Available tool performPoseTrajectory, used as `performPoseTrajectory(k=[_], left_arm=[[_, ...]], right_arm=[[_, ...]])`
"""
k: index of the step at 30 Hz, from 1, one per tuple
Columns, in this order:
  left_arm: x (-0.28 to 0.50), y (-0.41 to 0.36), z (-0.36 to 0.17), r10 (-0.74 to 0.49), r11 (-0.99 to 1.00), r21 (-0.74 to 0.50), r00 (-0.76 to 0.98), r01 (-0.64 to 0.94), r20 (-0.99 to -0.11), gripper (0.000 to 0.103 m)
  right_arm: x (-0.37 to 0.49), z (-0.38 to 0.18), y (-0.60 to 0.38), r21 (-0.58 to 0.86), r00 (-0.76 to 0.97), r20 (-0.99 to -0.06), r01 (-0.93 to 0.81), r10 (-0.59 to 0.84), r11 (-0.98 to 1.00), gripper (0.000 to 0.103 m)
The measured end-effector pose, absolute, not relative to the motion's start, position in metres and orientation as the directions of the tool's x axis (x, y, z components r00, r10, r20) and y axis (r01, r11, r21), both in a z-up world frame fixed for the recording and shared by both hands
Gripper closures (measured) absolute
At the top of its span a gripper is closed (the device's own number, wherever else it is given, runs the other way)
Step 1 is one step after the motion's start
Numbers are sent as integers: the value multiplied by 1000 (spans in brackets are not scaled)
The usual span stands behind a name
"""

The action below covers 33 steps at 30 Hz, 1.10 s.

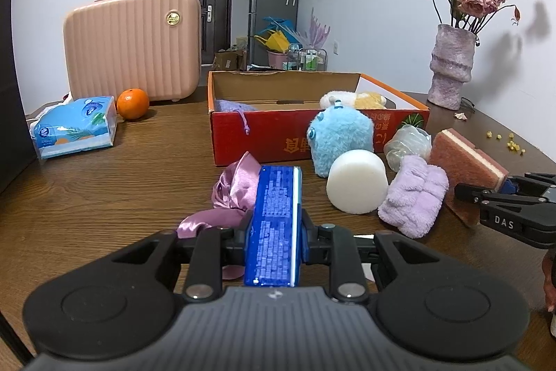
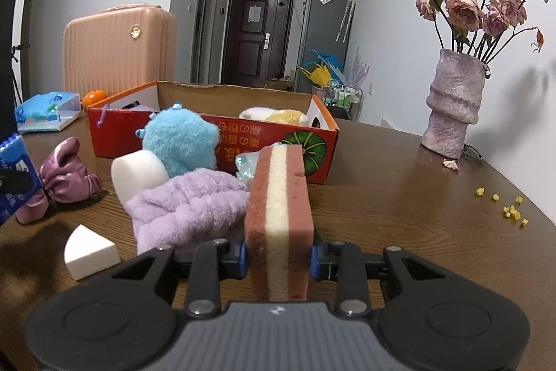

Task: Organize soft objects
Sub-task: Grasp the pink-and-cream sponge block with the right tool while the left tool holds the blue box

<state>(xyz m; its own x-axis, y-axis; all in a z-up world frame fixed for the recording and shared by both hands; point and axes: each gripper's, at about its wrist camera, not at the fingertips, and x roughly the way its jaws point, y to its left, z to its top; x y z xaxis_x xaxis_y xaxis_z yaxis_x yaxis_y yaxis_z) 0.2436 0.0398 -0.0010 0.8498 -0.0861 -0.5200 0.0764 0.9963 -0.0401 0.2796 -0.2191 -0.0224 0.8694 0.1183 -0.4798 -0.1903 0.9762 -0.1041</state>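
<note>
My left gripper (image 1: 274, 235) is shut on a blue tissue pack (image 1: 276, 225), held above the table in front of a purple satin bow (image 1: 236, 193). My right gripper (image 2: 278, 258) is shut on a pink-and-white sponge (image 2: 278, 214); the sponge also shows in the left wrist view (image 1: 465, 162). Before the red cardboard box (image 1: 264, 138) lie a blue plush toy (image 1: 342, 138), a white foam cylinder (image 1: 358, 183), a lilac towel roll (image 1: 415, 197) and a clear crumpled bag (image 1: 408, 145). Inside the box are a cream plush (image 2: 274, 115) and a purple pouch (image 1: 231, 106).
A pink suitcase (image 1: 133, 47), an orange (image 1: 132, 104) and a blue tissue packet (image 1: 76, 127) stand at the back left. A vase of dried roses (image 2: 453, 106) stands at the right, with yellow crumbs (image 2: 510, 211) near it. A white foam wedge (image 2: 90, 252) lies near the right gripper.
</note>
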Motion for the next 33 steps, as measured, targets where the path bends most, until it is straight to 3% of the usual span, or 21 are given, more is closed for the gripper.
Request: performPoseTrajectory(k=[33], left_arm=[[246, 31, 30, -84, 996, -14, 888, 88, -453, 79]], right_arm=[[274, 38, -213, -83, 919, -325, -265, 225, 961, 73]])
